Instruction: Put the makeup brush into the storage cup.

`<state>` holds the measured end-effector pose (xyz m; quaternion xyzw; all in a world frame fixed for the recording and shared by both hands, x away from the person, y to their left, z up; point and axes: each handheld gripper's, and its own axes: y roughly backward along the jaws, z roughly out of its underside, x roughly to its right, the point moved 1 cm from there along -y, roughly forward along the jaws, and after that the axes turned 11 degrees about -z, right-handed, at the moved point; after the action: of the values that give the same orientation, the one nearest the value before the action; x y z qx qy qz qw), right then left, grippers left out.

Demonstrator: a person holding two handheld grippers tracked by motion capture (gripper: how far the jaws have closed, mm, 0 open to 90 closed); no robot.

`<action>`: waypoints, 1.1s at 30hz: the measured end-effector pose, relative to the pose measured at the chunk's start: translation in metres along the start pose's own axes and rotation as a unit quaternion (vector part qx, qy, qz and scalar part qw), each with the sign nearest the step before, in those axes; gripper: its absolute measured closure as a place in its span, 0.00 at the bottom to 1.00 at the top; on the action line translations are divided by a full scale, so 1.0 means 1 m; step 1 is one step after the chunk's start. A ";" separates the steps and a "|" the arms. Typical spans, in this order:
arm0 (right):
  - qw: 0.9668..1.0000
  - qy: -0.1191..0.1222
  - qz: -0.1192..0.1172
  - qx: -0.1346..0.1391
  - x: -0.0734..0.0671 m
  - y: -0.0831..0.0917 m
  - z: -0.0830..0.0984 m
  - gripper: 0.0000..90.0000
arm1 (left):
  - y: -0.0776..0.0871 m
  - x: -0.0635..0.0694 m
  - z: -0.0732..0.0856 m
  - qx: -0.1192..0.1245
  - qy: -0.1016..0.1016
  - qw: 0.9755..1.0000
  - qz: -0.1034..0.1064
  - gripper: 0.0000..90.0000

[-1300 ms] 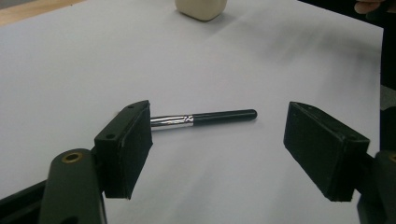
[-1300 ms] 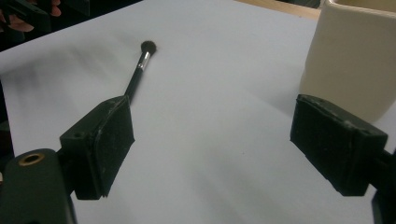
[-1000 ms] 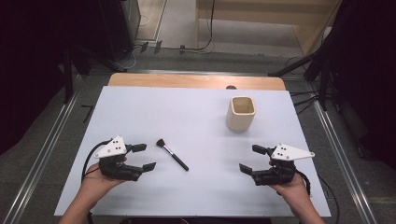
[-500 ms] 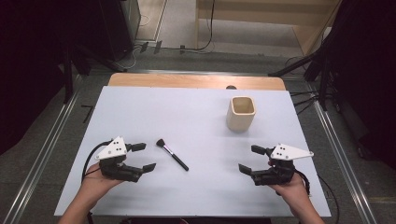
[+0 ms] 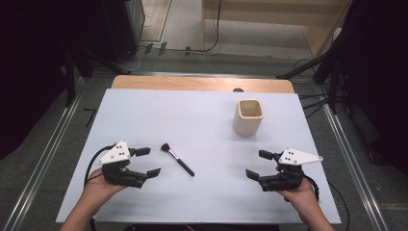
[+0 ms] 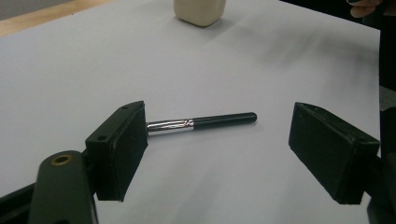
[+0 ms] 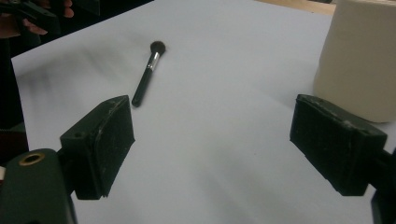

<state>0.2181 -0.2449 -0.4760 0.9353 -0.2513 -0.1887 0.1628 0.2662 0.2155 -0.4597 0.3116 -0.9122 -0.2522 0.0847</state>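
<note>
The brush (image 5: 177, 159) lies flat on the desk (image 5: 207, 130), just beside the left tool (image 5: 144, 162), whose jaws have just opened wide and hold nothing. The right tool (image 5: 256, 165) is released too. The reach seems about to begin: next, straddle the handle and clench. The cup (image 5: 249, 116) stands well apart. No writing is legible.

Three cameras, one table

High view looks forward and down over the table (image 5: 202, 130); both gripper views sit low, close, facing inward, sharing the brush (image 6: 205, 122) and cup (image 7: 359, 60).
</note>
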 end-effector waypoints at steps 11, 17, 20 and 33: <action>1.000 -0.003 -0.001 -0.002 0.000 -0.001 0.000 0.16 | 0.000 -0.001 0.000 0.001 0.005 1.000 0.001 0.22; 1.000 -0.005 -0.003 -0.003 0.000 -0.002 0.000 0.16 | 0.000 -0.001 0.000 0.001 0.006 1.000 0.002 0.22; 1.000 -0.005 -0.003 -0.004 0.000 -0.002 0.001 0.16 | 0.000 -0.001 0.000 0.001 0.007 1.000 0.001 0.22; 1.000 -0.007 -0.004 -0.006 0.000 -0.002 0.001 0.16 | -0.003 -0.005 -0.001 0.004 0.015 1.000 -0.002 0.22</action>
<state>0.2187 -0.2437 -0.4777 0.9339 -0.2475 -0.1976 0.1660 0.2715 0.2164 -0.4604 0.3178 -0.9112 -0.2438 0.0960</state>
